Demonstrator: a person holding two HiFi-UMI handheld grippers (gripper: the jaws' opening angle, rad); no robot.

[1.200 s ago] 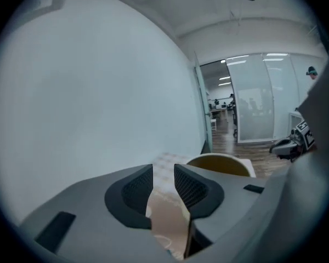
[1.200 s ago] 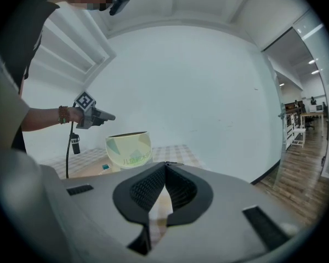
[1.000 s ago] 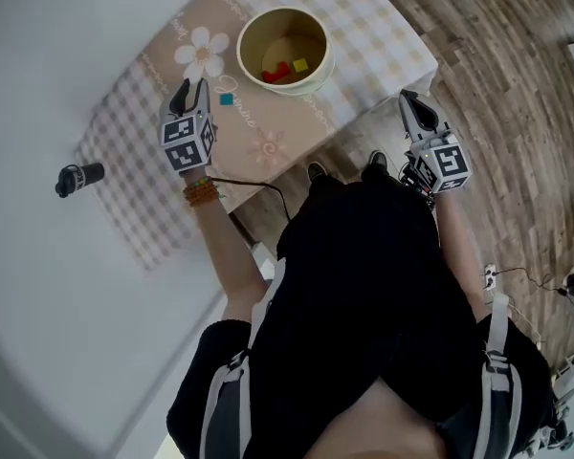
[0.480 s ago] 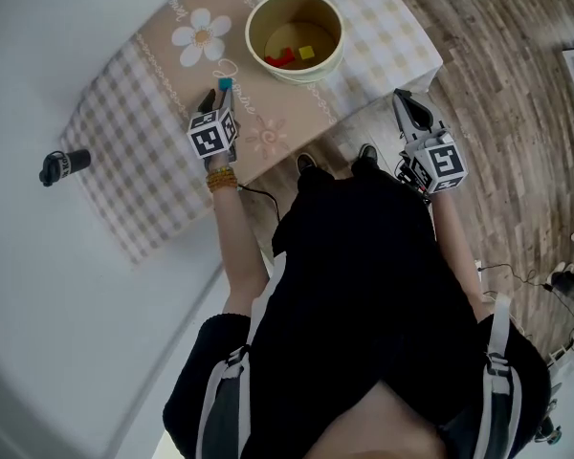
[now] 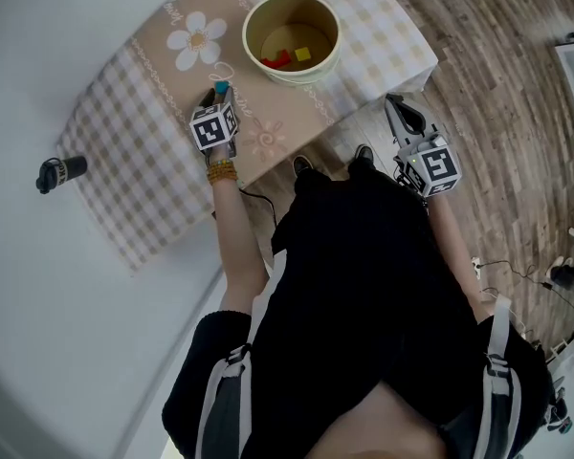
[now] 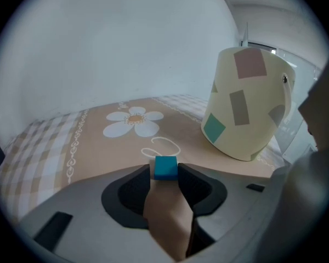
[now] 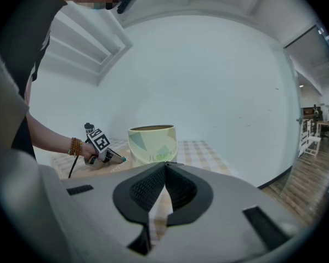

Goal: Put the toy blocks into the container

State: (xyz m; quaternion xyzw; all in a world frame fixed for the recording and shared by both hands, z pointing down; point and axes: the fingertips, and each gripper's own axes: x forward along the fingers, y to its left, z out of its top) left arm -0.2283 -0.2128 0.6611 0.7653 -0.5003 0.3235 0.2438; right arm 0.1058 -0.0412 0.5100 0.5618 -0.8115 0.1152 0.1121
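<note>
– Blue block (image 6: 165, 167), where does it lie now?
– It lies on the beige band of the cloth (image 6: 98, 152), right between the two tips of the left tool (image 5: 216, 94). The jaws of this tool have just been opening. They stand wide, with one tip on each side of the block. The tips are very close to its sides, but I do not see them pressing on it.
– And how is this tool held?
– It points down at a slant, with the tips low at the surface (image 5: 105, 132). A daisy print (image 6: 134, 120) is on the cloth further ahead of it.
– Where is the container?
– The container (image 6: 247, 108) stands ahead of the left tool and to its right, near the block but apart from it. It is a pale yellow bucket with coloured patches on its wall. Inside, a red block (image 5: 275, 61) and a yellow block (image 5: 303, 54) lie on the bottom.
– What about the right tool?
– The right tool (image 7: 165, 166) is off the edge of the surface, over the wood floor (image 5: 497, 84). Its jaws are together at the tips and nothing is between them. It points nearly level. The container is ahead of it, a little to the left, and well apart.
</note>
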